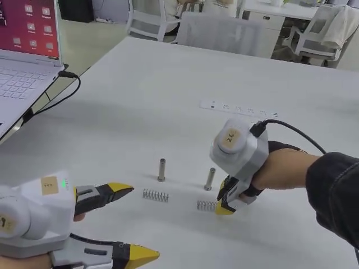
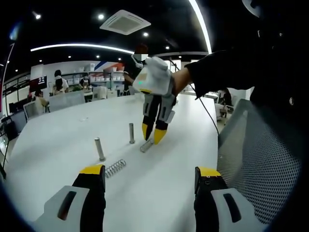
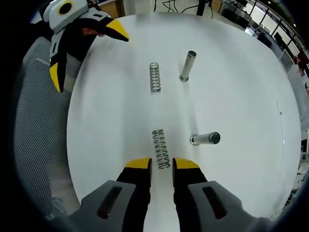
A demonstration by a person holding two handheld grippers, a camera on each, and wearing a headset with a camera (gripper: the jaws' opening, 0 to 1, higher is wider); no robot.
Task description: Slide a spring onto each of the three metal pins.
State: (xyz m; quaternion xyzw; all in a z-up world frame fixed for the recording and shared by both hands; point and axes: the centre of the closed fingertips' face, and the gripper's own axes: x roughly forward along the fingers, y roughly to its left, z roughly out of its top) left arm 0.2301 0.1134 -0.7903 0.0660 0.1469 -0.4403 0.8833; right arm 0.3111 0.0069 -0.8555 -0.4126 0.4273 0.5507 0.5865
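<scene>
As a spring-fitting job begins on a white worktop (image 1: 140,95), the right tool (image 3: 162,165) reaches down over one end of a spring (image 3: 160,146) lying flat. Its yellow-tipped jaws are narrowed to a slim gap on either side of the coil but not yet pinched on it. That end-on approach looks chosen so the spring can be lifted by one end, leaving the free end to go over a pin.

Two metal pins show, both standing upright and bare. In the head view the nearer pin (image 1: 210,179) stands at 12 o'clock from the flanked spring, just beside it, and the second pin (image 1: 161,169) at 10 o'clock. A second spring (image 1: 155,195) lies at 6 o'clock from that second pin, apart from it, seemingly laid out for its turn.

The left tool (image 1: 134,221) hovers at 7 o'clock in the head view, jaws spread wide and holding nothing. It is apparently kept in reserve to steady a pin or take the other spring. Judged from the bare pins, no spring has been fitted. A laptop (image 1: 22,50) sits at 10 o'clock, well clear.
</scene>
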